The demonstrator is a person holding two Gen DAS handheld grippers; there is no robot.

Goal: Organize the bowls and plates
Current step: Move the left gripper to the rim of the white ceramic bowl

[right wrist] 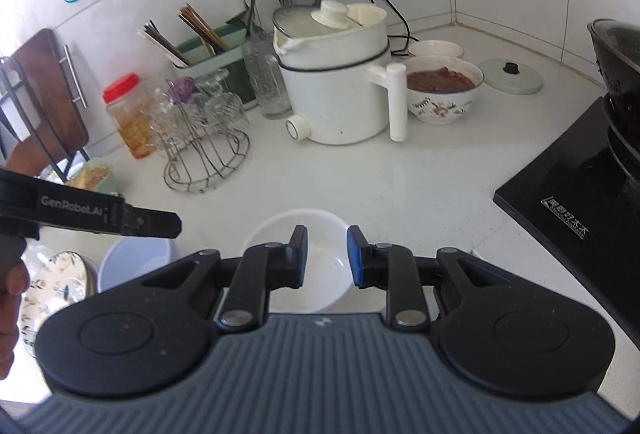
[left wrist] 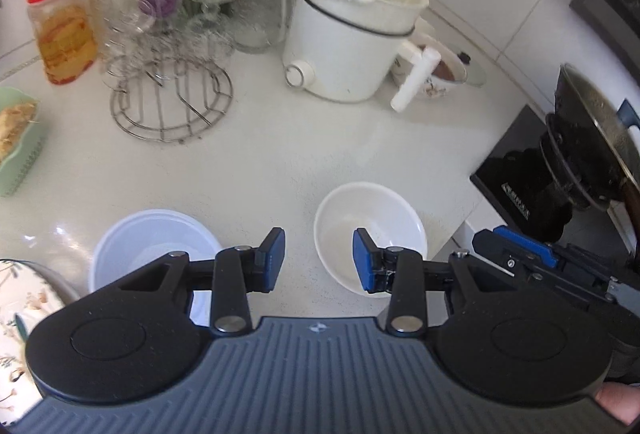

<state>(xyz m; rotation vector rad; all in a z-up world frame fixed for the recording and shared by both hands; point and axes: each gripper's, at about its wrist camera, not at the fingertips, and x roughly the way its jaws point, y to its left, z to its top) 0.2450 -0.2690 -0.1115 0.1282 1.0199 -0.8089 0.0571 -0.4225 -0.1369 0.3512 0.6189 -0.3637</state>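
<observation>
A white bowl (left wrist: 360,210) sits upright on the white counter, close to a pale blue bowl (left wrist: 152,242) on its left. A floral plate (left wrist: 20,298) lies at the far left edge. My left gripper (left wrist: 319,260) hovers over the gap between the two bowls, its jaws apart with nothing between them. In the right wrist view, my right gripper (right wrist: 326,256) hangs over the white bowl (right wrist: 268,238), its blue pads narrowly apart and holding nothing. The pale blue bowl (right wrist: 132,262) and floral plate (right wrist: 56,286) lie to its left, under the left gripper's arm (right wrist: 100,218).
A white electric pot (left wrist: 348,46), a wire rack of glasses (left wrist: 172,90) and a red-lidded jar (left wrist: 60,26) stand at the back. A floral bowl of brown food (right wrist: 444,90) sits beside the pot. A black stove (right wrist: 580,210) with a dark wok (left wrist: 592,138) borders the right.
</observation>
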